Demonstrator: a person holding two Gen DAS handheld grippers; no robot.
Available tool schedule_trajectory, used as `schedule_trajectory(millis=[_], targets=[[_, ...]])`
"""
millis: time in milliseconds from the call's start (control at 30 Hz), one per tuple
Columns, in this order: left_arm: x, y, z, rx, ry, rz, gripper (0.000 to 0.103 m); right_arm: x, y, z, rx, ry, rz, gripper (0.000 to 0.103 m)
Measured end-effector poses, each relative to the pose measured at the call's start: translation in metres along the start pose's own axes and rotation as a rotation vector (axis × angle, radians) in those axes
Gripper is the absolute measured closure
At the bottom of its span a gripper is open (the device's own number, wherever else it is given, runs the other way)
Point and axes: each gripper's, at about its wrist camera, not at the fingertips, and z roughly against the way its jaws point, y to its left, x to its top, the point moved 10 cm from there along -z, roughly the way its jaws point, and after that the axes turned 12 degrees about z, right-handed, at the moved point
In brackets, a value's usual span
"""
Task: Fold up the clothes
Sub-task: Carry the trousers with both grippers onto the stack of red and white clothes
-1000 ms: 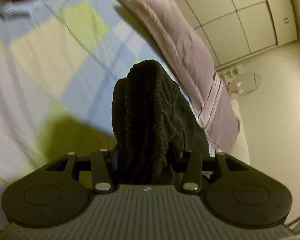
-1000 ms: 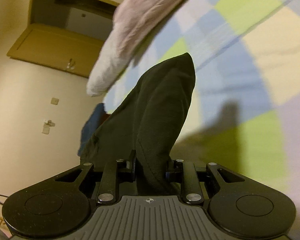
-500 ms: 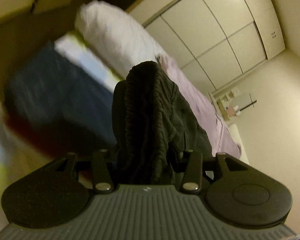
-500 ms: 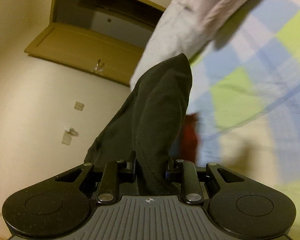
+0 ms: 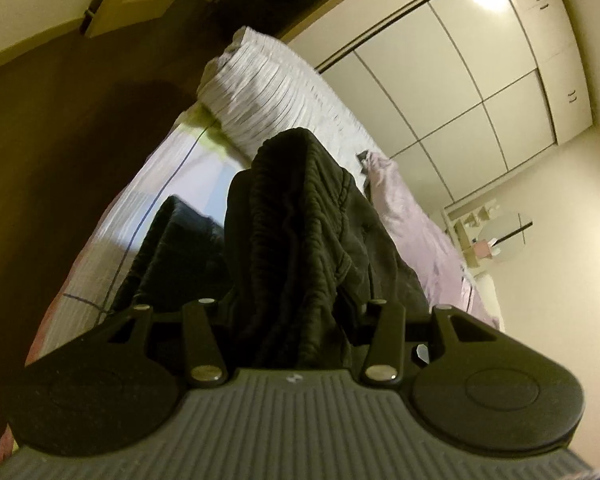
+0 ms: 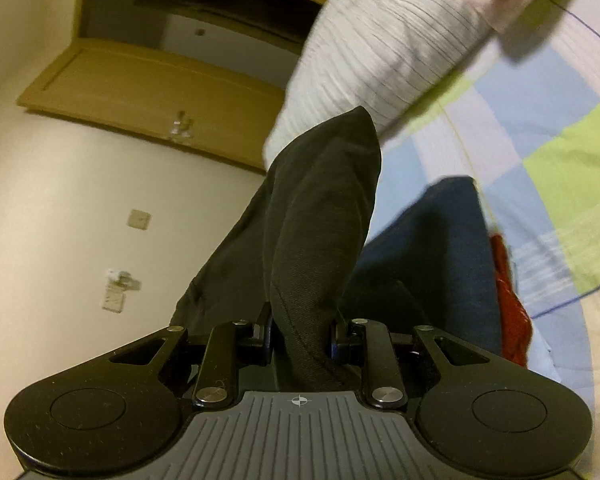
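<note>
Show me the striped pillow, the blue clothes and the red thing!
striped pillow (image 6: 380, 52), right wrist view, middle of its face.
blue clothes (image 6: 432, 256), right wrist view, flat top.
red thing (image 6: 510, 304), right wrist view, crumpled edge beside the blue.

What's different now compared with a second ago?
Both grippers swung across the bed, from the checked sheet toward the pillow and a navy garment. Unchanged: the left gripper and right gripper stay shut on the black garment.

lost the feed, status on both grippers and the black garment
Left gripper shut on black garment. Right gripper shut on it too. Navy clothes on bed below.
</note>
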Motion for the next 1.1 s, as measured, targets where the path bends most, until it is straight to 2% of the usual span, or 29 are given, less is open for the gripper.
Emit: schedule_trajectory(millis=[100, 200, 333, 400, 500, 533, 600, 667, 733, 800, 867, 967, 1067, 1100], targets=[[-0.002, 0.025, -0.020, 0.024, 0.030, 0.004, 0.061, -0.008, -0.019, -0.010, -0.045, 0.012, -0.009, 0.079], [-0.004, 0.051, -0.033, 0.056, 0.031, 0.020, 0.055, -0.016, -0.040, -0.025, -0.142, 0.034, 0.035, 0.078], [-0.003, 0.054, -0.020, 0.066, 0.005, 0.007, 0.050, -0.020, -0.043, -0.026, -0.218, 0.027, 0.142, 0.067], [0.003, 0.048, -0.002, 0.113, -0.063, -0.019, 0.051, -0.020, -0.037, -0.020, -0.256, 0.017, 0.211, 0.058], [0.014, 0.034, 0.036, 0.200, -0.207, -0.056, 0.057, -0.021, -0.019, 0.008, -0.357, -0.028, 0.357, 0.058], [0.014, 0.023, 0.047, 0.226, -0.249, -0.104, 0.067, -0.025, -0.011, 0.015, -0.379, -0.039, 0.401, 0.058], [0.001, -0.007, 0.054, 0.219, -0.253, -0.240, 0.079, -0.033, 0.006, 0.030, -0.423, -0.062, 0.490, 0.058], [-0.025, -0.032, 0.044, 0.216, -0.196, -0.391, 0.087, -0.049, 0.026, 0.037, -0.466, -0.048, 0.594, 0.058], [-0.045, -0.020, 0.027, 0.296, -0.166, -0.505, 0.094, -0.073, 0.041, 0.034, -0.503, -0.016, 0.708, 0.058], [-0.064, -0.008, 0.009, 0.377, -0.135, -0.619, 0.096, -0.096, 0.045, 0.025, -0.536, 0.017, 0.800, 0.058], [-0.064, 0.014, 0.004, 0.390, -0.157, -0.568, 0.096, -0.117, 0.041, 0.014, -0.551, 0.053, 0.874, 0.058], [-0.058, 0.034, 0.001, 0.323, -0.190, -0.495, 0.095, -0.144, 0.029, -0.006, -0.553, 0.097, 0.982, 0.058], [-0.056, 0.038, -0.002, 0.279, -0.191, -0.447, 0.096, -0.153, 0.014, -0.019, -0.565, 0.124, 0.996, 0.058], [-0.055, 0.037, -0.004, 0.286, -0.194, -0.443, 0.096, -0.154, 0.011, -0.021, -0.568, 0.133, 0.993, 0.058]])
